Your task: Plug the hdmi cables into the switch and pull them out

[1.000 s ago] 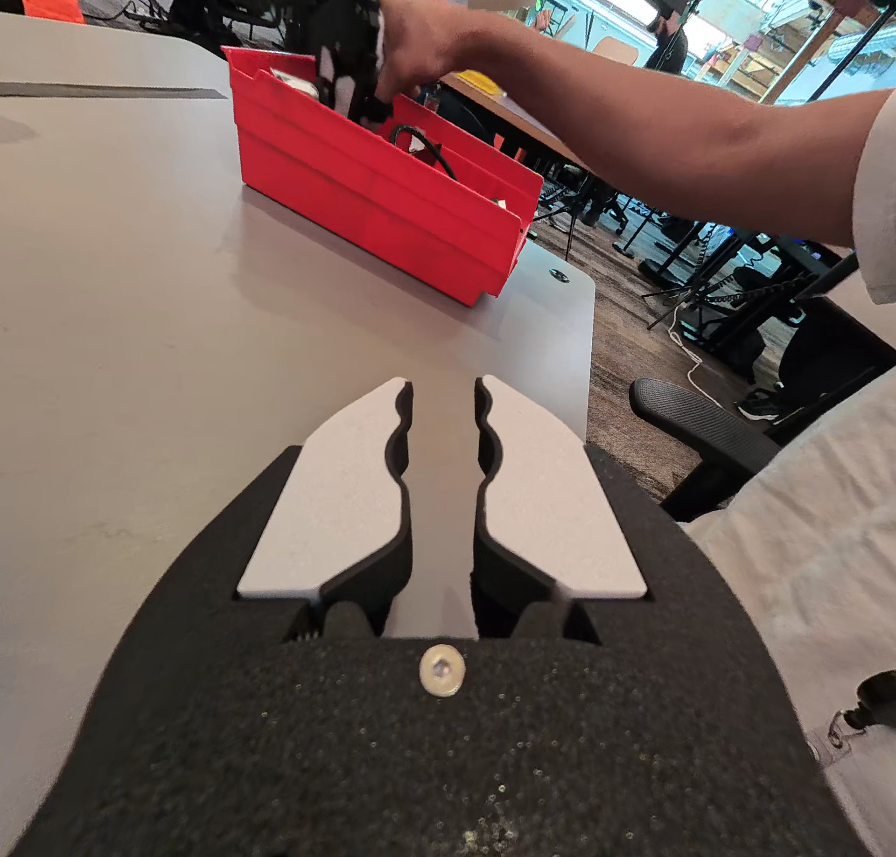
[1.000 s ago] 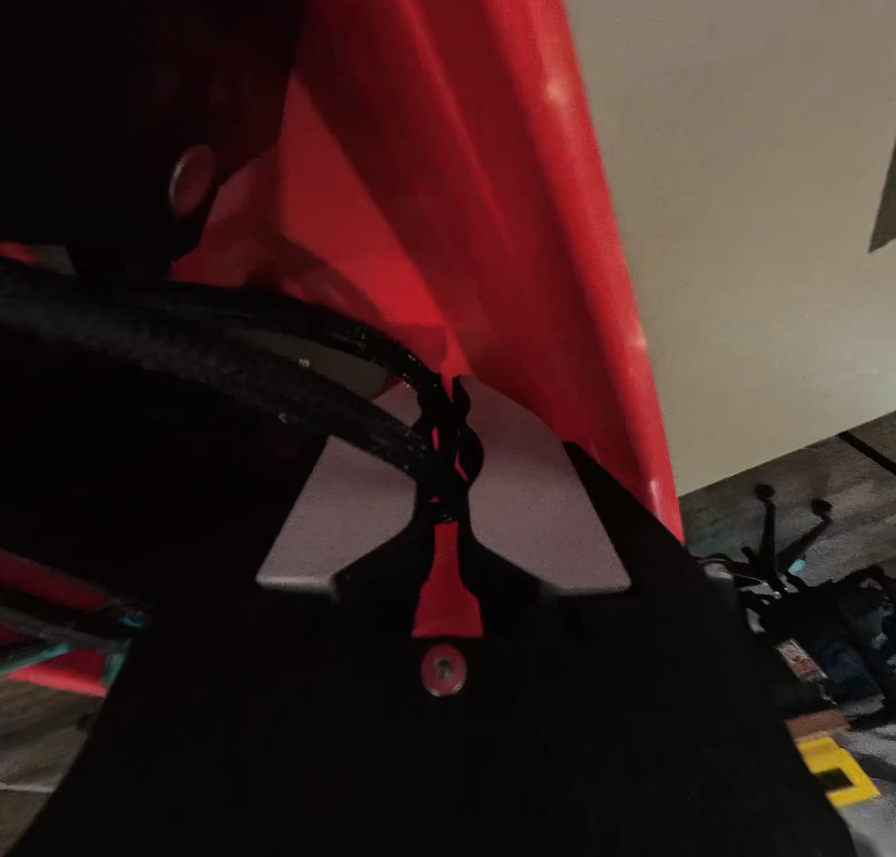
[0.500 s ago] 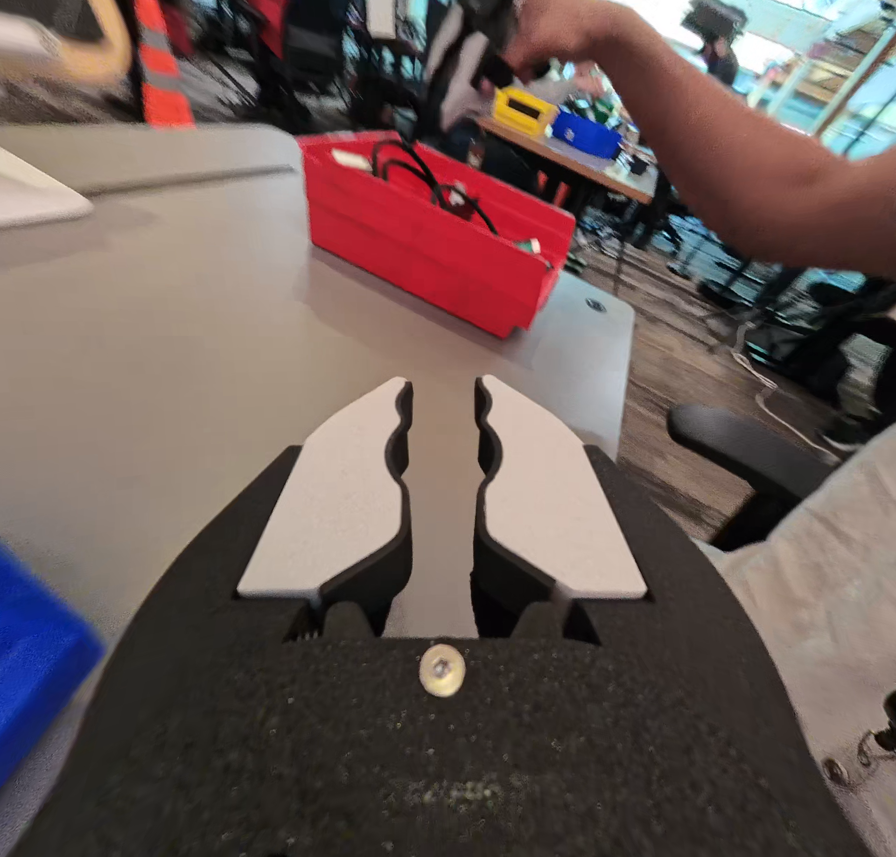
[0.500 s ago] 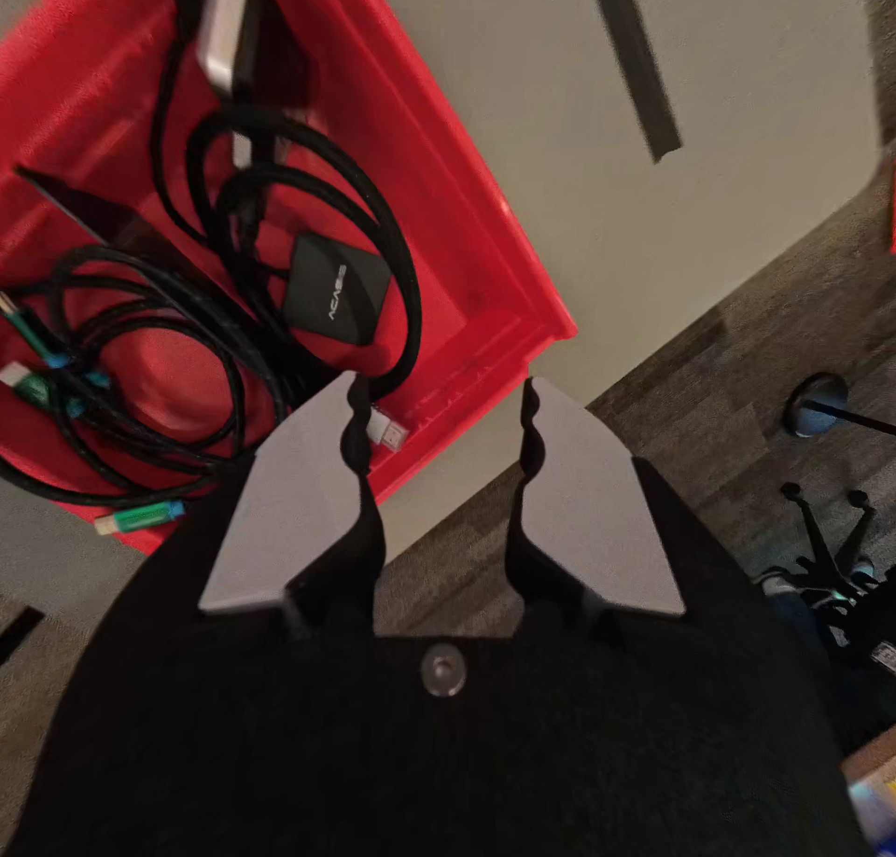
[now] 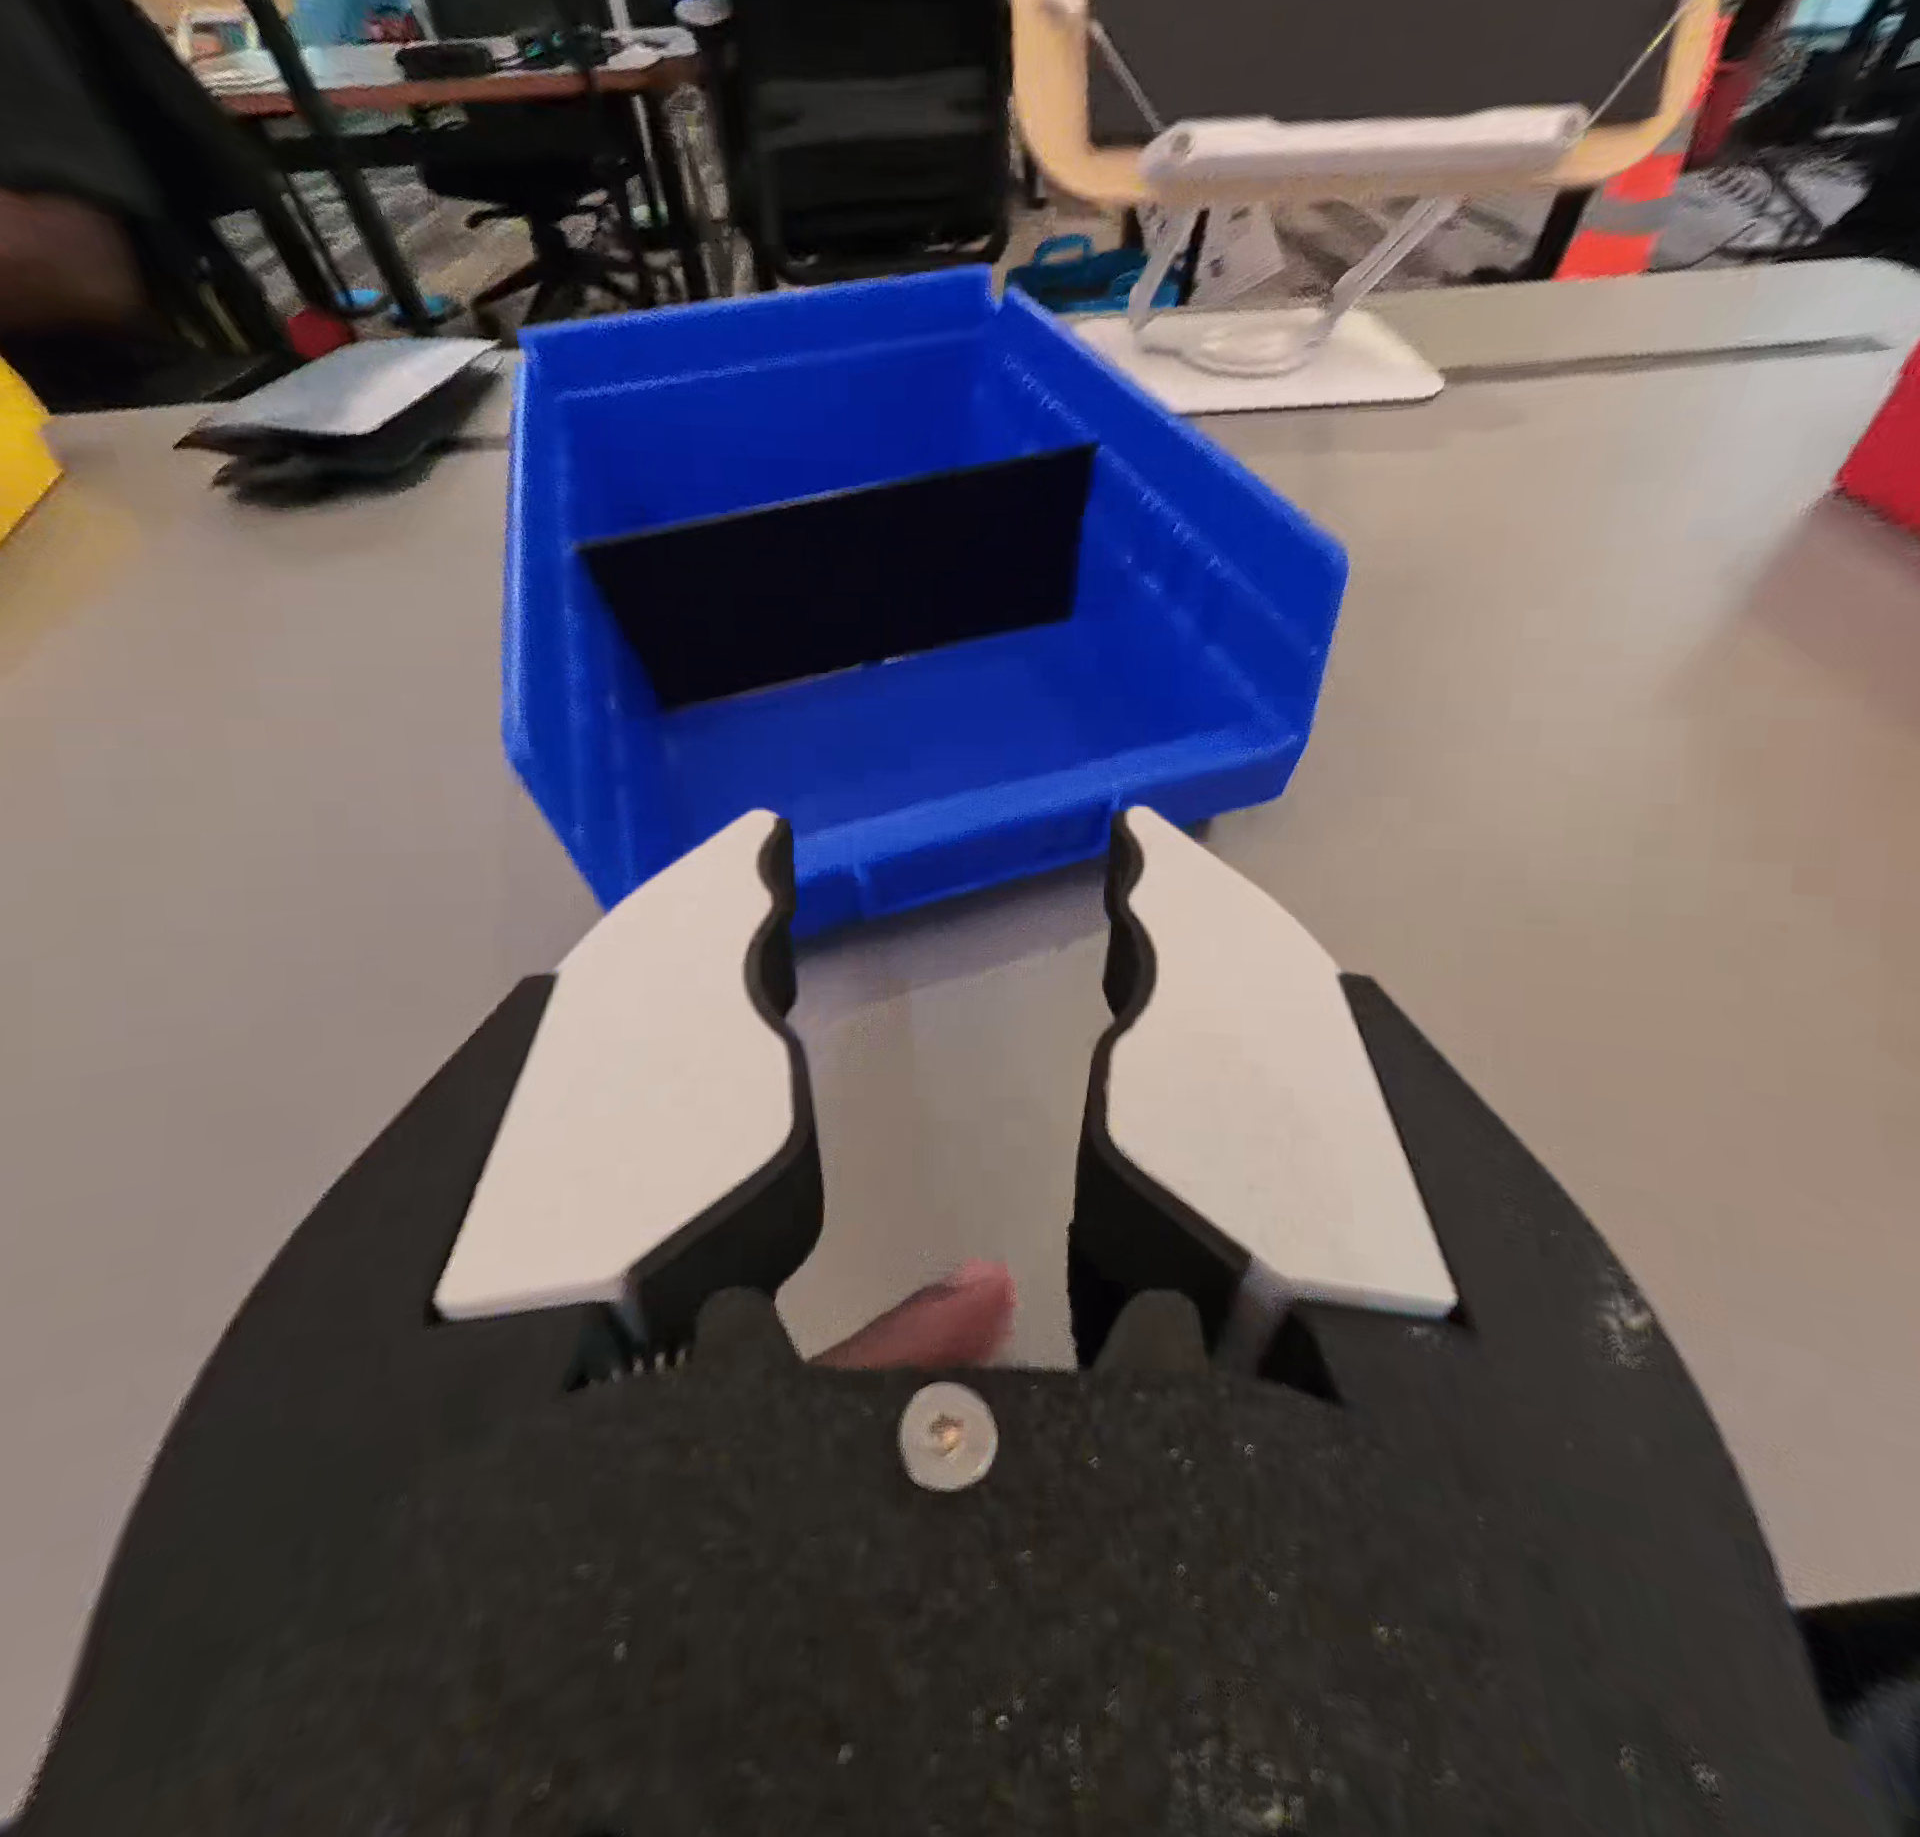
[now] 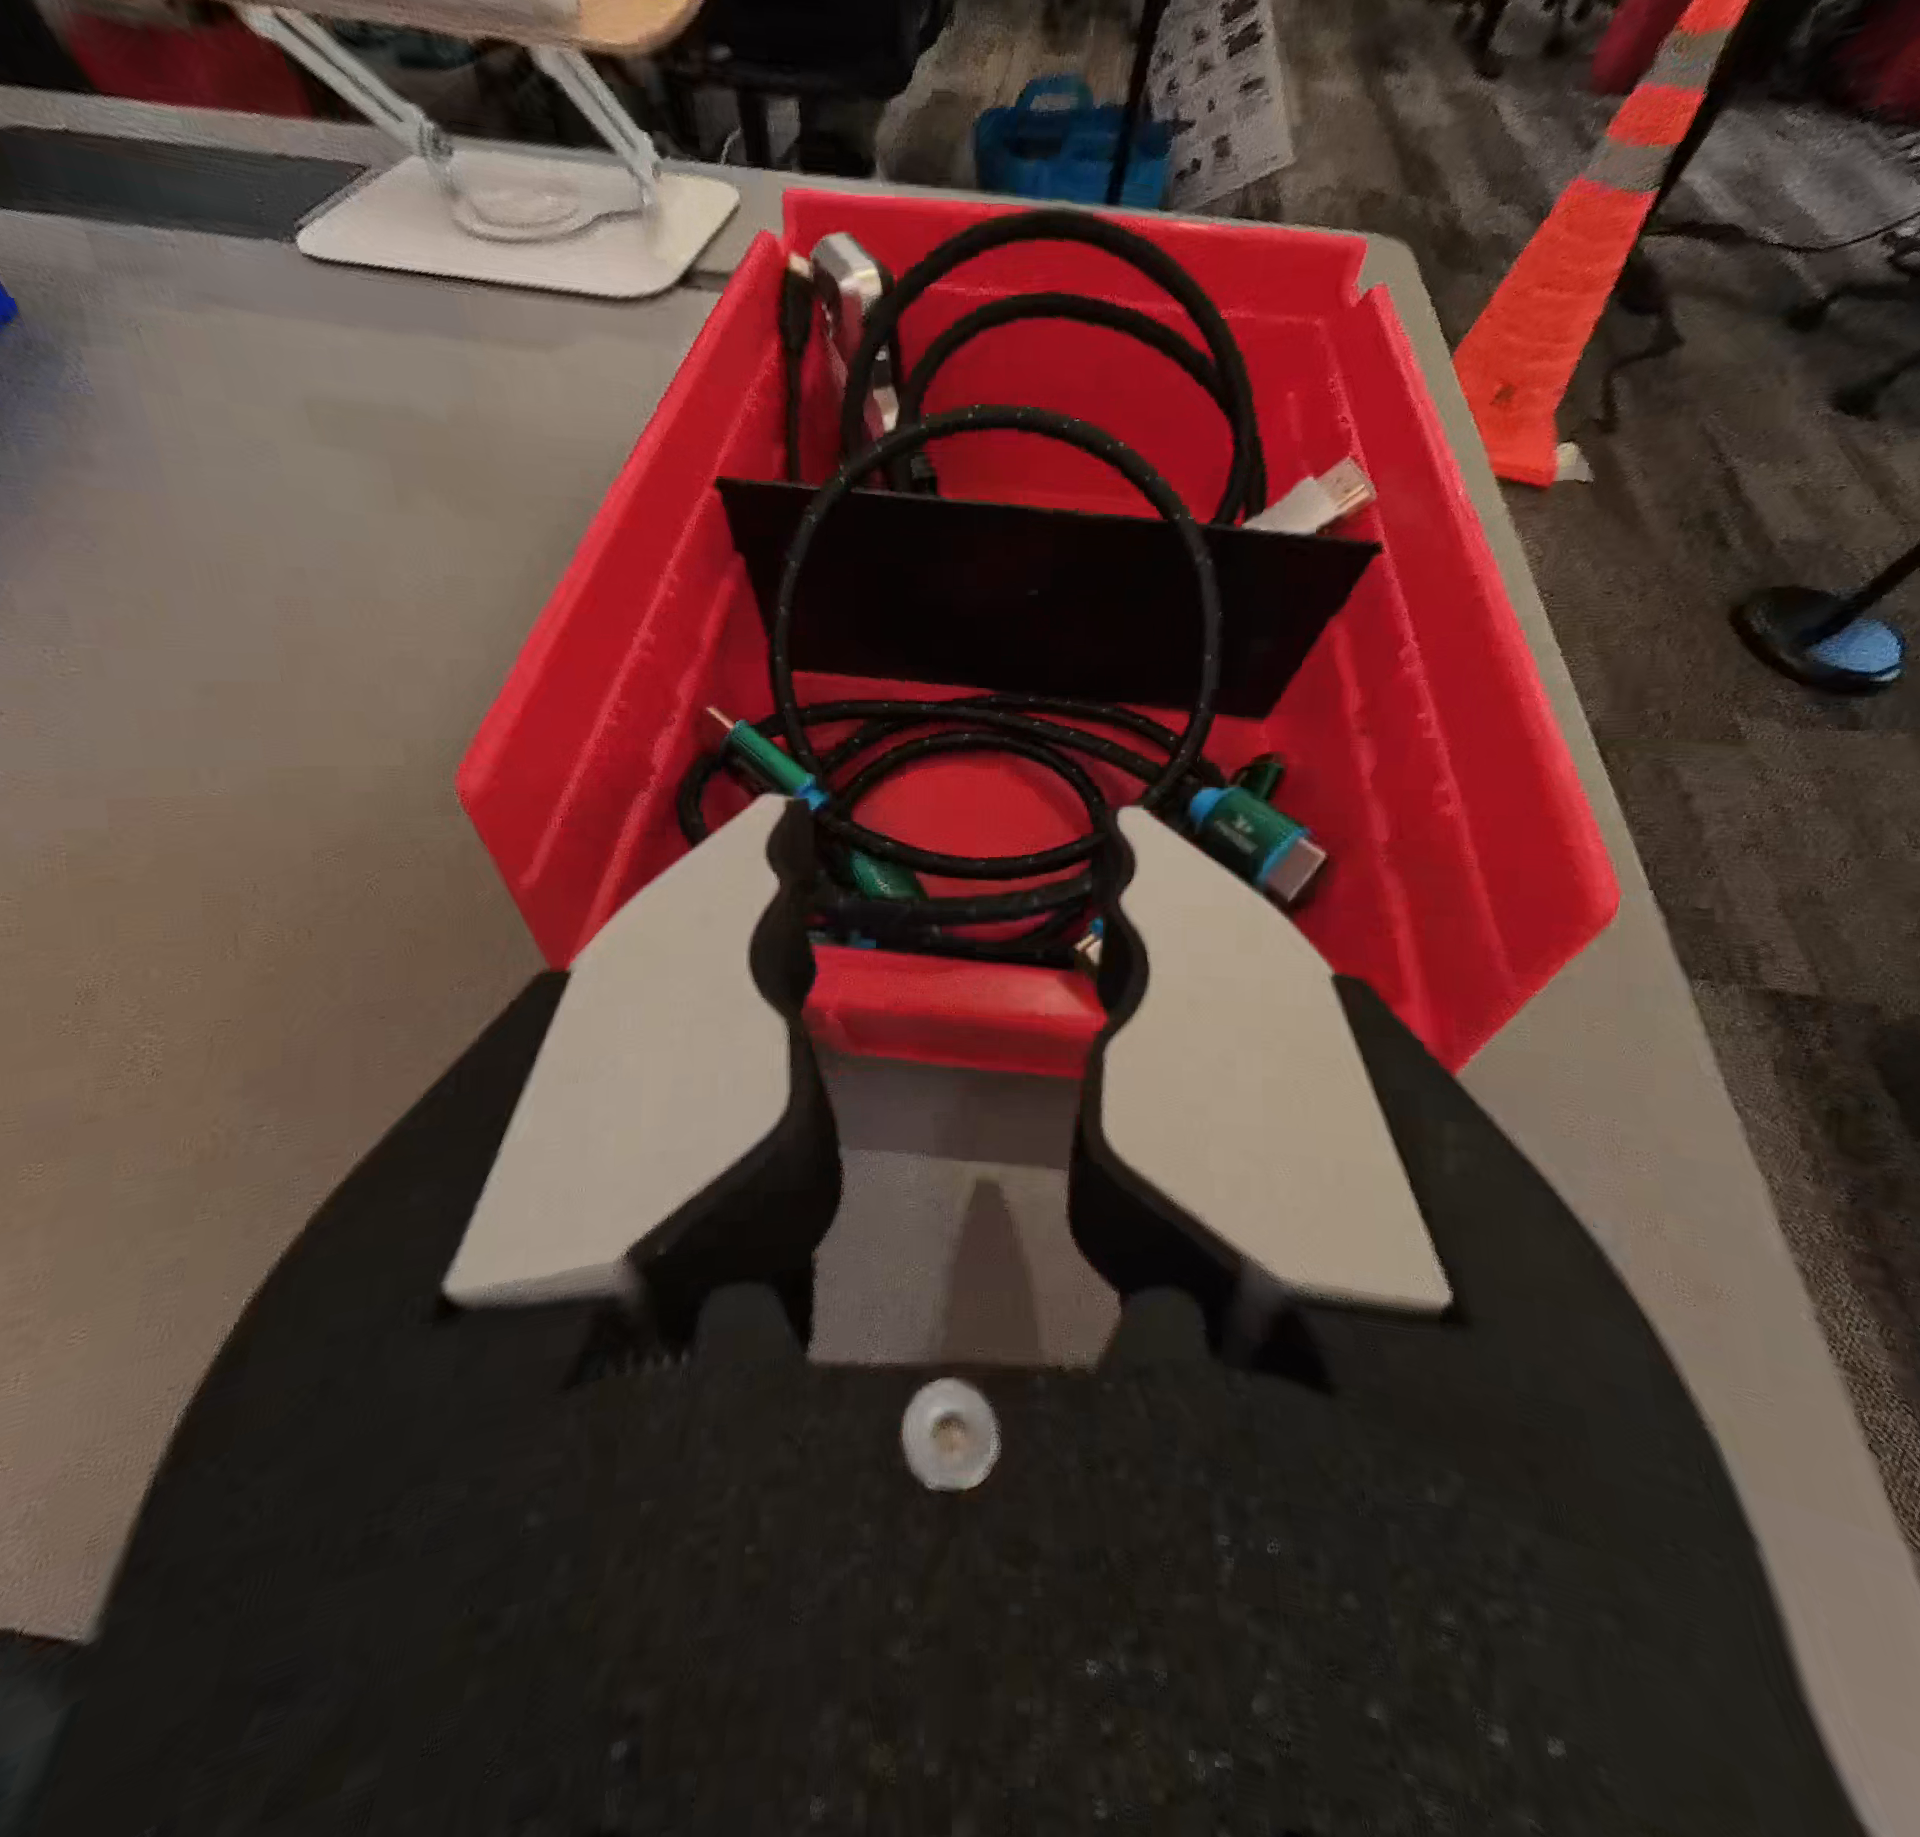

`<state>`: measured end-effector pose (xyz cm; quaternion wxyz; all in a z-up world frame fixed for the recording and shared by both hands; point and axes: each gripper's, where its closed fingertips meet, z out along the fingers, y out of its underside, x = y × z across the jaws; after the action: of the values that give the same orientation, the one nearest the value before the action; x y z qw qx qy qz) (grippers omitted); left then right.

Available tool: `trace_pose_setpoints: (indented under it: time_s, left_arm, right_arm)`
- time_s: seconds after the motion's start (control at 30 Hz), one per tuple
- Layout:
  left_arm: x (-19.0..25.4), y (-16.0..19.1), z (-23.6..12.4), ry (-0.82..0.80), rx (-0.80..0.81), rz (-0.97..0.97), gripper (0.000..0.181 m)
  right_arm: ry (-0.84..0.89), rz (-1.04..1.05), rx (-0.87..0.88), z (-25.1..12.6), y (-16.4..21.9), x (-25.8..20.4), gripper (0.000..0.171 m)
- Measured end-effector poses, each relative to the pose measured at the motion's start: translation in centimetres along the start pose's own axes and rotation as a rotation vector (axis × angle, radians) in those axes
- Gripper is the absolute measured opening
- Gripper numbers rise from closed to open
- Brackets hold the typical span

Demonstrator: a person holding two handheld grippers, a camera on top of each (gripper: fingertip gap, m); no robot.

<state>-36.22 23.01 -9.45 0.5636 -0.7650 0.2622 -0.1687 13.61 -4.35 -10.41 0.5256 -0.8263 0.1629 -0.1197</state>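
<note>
Facing a glossy blue plastic bin (image 5: pixel 925 582) with a flat black divider (image 5: pixel 842 582), the left gripper (image 5: pixel 945 842) is spread wide with nothing between its matte grey, wavy-edged fingers (image 5: pixel 644 1070). The right gripper (image 6: pixel 951 831), equally wide and empty, hovers at the near edge of a ribbed red bin (image 6: pixel 1455 748) on the smooth grey table (image 6: pixel 260 644). Braided black cables (image 6: pixel 997 644) coil inside it, looping over its divider, with green and blue metal-tipped plugs (image 6: pixel 1257 842).
</note>
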Motion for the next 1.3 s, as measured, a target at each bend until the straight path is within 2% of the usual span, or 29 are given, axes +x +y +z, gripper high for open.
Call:
trace_pose_setpoints:
  time_s: [0.07, 0.17, 0.23, 0.43, 0.6, 0.9, 1.3]
  left_arm:
    - [0.0, 1.4, -0.2, 0.003, -0.031, -0.013, 0.054]
    - [0.0, 3.0, -0.1, 0.033, -0.086, -0.036, 0.052]
    - [-0.2, 3.3, -0.1, 0.031, -0.093, -0.032, 0.058]
    - [0.5, 2.8, -0.2, 0.046, -0.066, -0.050, 0.058]
    - [1.8, 3.4, 0.0, 0.058, -0.097, -0.009, 0.060]
    - [1.6, 4.0, -1.1, 0.018, -0.119, -0.084, 0.060]
    - [0.3, 4.7, -1.7, -0.026, -0.125, -0.073, 0.060]
  right_arm:
    - [0.062, -0.024, 0.036, -0.7, 1.0, 0.0, 0.053]
    - [0.065, -0.099, 0.048, -1.0, 2.1, -0.8, 0.056]
    - [0.062, -0.153, 0.040, -0.9, 2.7, -1.4, 0.058]
    - [0.045, -0.274, 0.063, -1.1, 3.0, -2.8, 0.057]
    - [0.045, -0.277, 0.083, -1.4, 2.7, -2.8, 0.056]
    - [0.010, -0.272, 0.088, -1.6, 2.3, -3.9, 0.056]
    - [-0.302, -0.204, 0.127, 0.6, 2.0, -11.7, 0.082]
